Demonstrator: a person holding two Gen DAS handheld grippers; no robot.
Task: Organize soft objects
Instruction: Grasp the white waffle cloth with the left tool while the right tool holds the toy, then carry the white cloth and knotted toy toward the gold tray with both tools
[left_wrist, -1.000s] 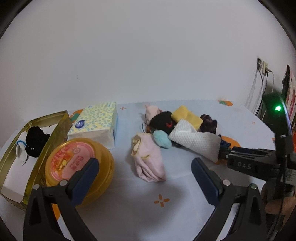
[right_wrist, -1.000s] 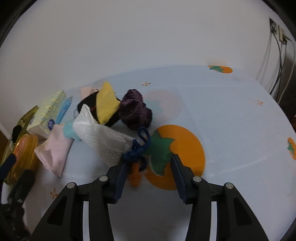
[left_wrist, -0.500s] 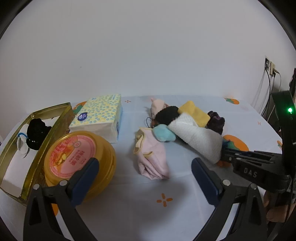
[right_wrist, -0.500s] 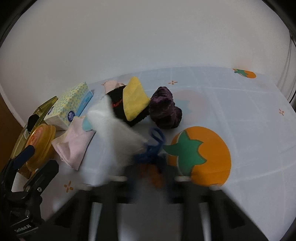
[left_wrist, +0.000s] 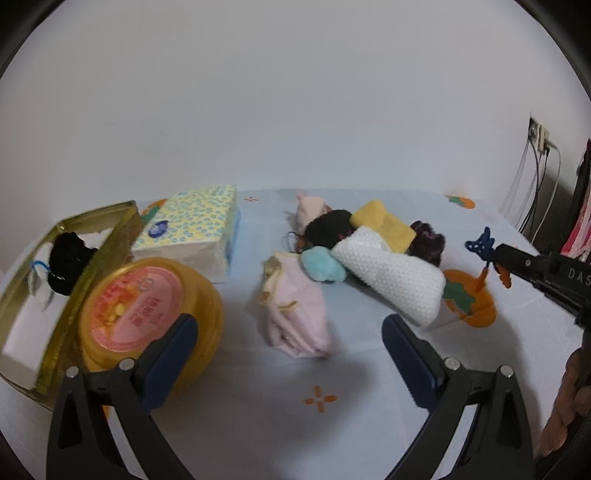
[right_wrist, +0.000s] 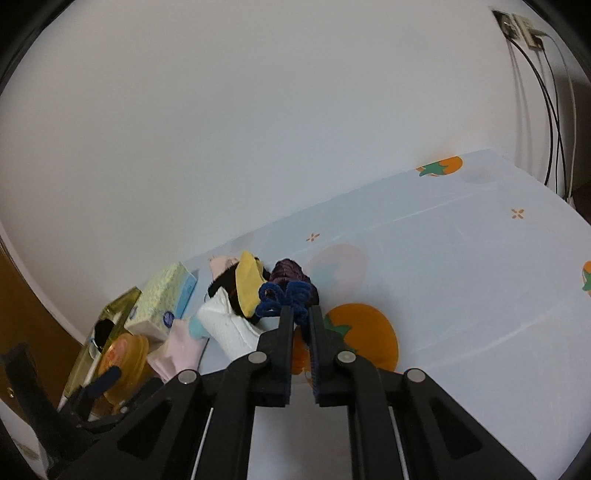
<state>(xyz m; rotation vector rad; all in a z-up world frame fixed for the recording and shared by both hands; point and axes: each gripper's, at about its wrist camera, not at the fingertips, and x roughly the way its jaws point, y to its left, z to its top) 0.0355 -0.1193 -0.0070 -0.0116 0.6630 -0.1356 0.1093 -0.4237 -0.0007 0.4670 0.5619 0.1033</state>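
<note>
The right gripper (right_wrist: 301, 321) has its fingers closed on a dark blue knotted cord (right_wrist: 284, 295), lifted above the orange-fruit print on the light blue surface (right_wrist: 461, 280), its loops pointing away from the fingers. The left gripper (left_wrist: 288, 343) is wide open and holds nothing, near the rolled white knitted towel (left_wrist: 391, 273). The wall is white.
</note>
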